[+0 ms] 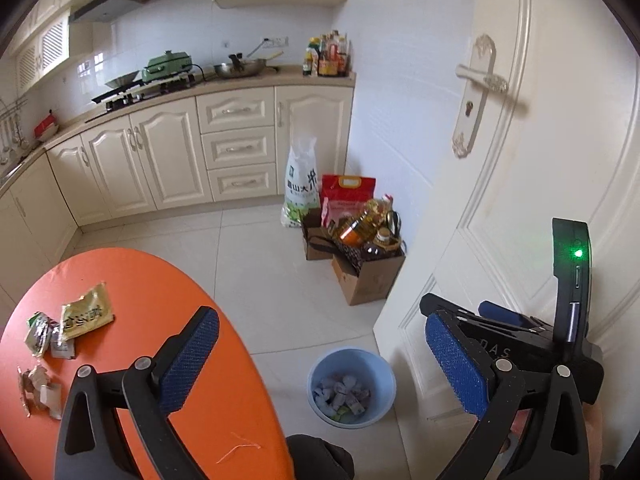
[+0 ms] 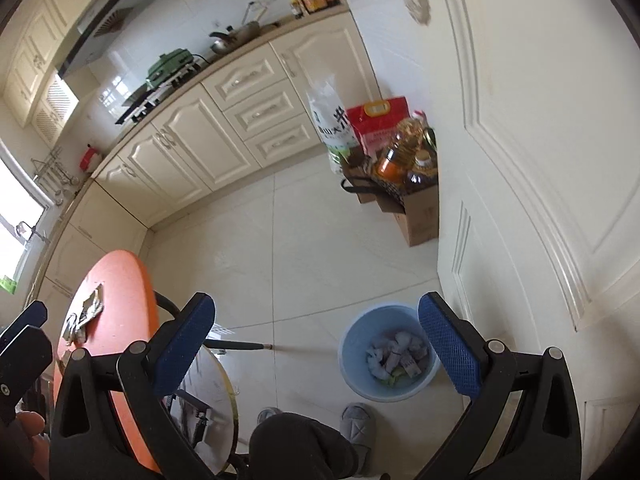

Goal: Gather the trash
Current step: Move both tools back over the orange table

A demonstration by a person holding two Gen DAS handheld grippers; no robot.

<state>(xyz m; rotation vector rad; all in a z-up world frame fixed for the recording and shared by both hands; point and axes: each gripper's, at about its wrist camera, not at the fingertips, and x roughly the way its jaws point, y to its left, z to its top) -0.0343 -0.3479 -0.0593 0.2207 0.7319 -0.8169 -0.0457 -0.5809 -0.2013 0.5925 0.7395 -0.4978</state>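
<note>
cream cabinets (image 1: 168, 152), pale tiled floor (image 1: 260, 272)

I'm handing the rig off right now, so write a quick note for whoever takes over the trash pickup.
Left hand-held gripper: open, empty.
Right hand-held gripper: open, empty, above the blue bin.
Bin stands on the floor by the door and already holds crumpled wrappers.
Left to do: the wrappers and scraps on the orange table, plus a thin strand near its front edge.
</note>
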